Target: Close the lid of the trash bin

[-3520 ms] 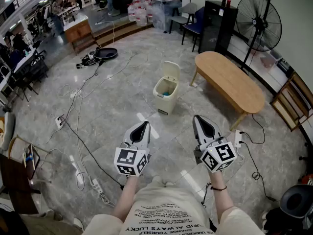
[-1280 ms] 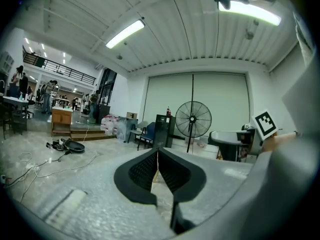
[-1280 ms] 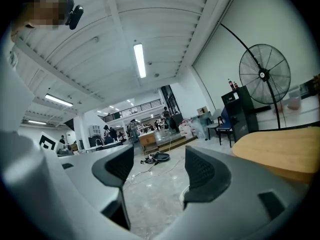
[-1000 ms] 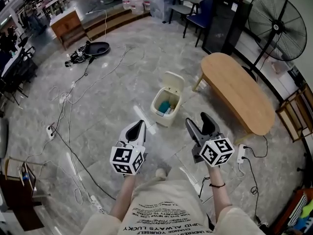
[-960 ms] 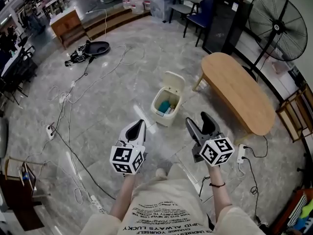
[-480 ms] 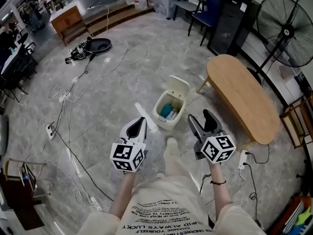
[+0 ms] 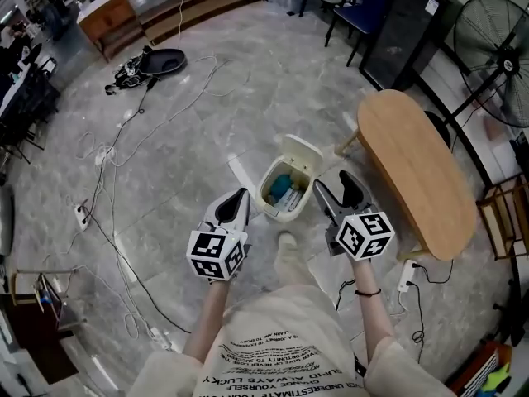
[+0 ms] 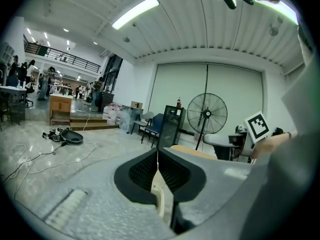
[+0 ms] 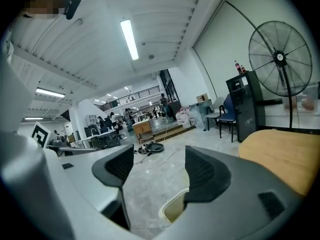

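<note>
While the trash bin [image 7: 285,195] is sitting open on the stone floor, its lid [image 7: 303,150] is standing upright on the side farthest from both sets of jaws, and blue and pale rubbish is showing inside. The bin is lying ahead of and between the two grippers. In the right gripper view, its cream rim [image 9: 172,207] is showing low in the gap between the jaws. The right gripper [image 7: 332,190] is hovering just beside the bin with its jaws spread apart and nothing between them. The left gripper [image 7: 239,197] is hanging a little farther off with its jaws pressed together, also holding nothing. The person's shoe [image 7: 287,241] is planted behind the jaws, a wooden table [image 7: 417,168] is stretching off to the right of the right gripper, and cables [image 7: 124,135] are trailing well beyond the left one. The approach appears to be ending, with the closing itself not yet begun. The next move is probably calling for one gripper to reach past the bin's mouth to the lid's top edge and tip it down toward the person.
</note>
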Motion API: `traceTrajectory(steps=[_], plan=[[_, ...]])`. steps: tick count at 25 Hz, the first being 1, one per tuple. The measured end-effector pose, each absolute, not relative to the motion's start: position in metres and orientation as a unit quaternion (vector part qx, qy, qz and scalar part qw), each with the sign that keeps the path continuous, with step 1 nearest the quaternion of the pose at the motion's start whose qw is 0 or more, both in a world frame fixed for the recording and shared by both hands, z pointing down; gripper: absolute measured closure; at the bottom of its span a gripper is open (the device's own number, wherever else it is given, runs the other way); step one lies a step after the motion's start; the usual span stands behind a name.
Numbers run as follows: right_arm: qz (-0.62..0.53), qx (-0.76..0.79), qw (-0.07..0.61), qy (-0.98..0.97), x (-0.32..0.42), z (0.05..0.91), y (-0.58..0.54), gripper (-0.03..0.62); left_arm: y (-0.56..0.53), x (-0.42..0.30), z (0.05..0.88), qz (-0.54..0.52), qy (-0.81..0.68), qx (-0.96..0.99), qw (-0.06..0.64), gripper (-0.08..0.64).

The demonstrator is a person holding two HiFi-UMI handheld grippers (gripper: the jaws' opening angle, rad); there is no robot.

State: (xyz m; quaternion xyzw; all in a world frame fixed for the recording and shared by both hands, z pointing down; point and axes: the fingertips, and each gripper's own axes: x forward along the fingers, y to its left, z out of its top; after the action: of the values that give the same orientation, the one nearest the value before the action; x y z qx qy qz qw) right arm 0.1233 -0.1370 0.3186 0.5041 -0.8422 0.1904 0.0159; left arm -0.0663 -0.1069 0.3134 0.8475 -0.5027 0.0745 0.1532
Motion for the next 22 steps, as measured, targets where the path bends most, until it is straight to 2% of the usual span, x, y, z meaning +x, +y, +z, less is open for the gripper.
traceTrajectory(steps=[8, 22], plan=[[0.208, 0.484, 0.063, -0.847, 0.129, 0.355, -0.211, 0.285, -0.168, -0.046, 0.344, 0.099, -0.497, 0.840, 0.194, 0.535], [0.212, 0.438, 0.190, -0.853, 0.126, 0.450, -0.292, 0.285, -0.236, -0.026, 0.413, 0.146, -0.506, 0.807, 0.266, 0.535]])
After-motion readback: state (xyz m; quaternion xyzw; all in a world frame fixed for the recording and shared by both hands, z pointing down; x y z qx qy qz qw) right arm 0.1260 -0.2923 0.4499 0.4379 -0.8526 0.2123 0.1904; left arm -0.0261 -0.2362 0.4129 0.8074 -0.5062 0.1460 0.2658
